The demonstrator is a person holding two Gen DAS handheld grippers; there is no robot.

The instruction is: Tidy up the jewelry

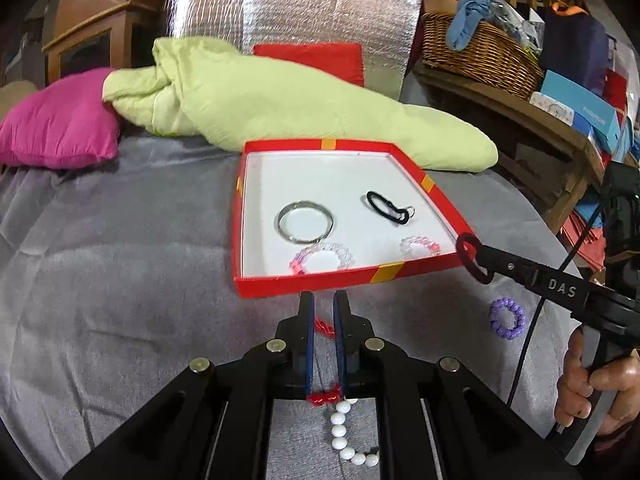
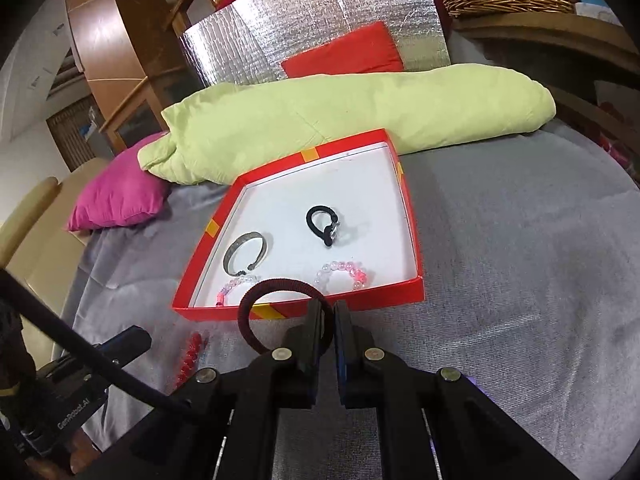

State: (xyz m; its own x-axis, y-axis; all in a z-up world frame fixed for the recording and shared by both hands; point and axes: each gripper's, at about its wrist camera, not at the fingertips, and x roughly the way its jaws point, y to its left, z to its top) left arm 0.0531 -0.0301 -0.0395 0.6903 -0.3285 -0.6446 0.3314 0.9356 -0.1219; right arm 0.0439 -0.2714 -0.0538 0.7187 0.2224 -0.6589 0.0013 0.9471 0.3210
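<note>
Shiny metal bangle (image 1: 306, 222), glossy white beads (image 1: 343, 432), translucent plastic-looking bracelets (image 1: 324, 258), matt fabric-covered dark red hair tie (image 2: 280, 312), red cardboard box (image 1: 320, 282), soft napped grey blanket (image 1: 120, 280), woven wicker basket (image 1: 480, 52), crinkled silver foil sheet (image 1: 288, 20)

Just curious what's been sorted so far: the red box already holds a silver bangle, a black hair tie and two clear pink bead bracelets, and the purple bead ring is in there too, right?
Not quite. The purple bead ring lies on the grey blanket outside the red box, as the left wrist view shows. The rest is right.
</note>
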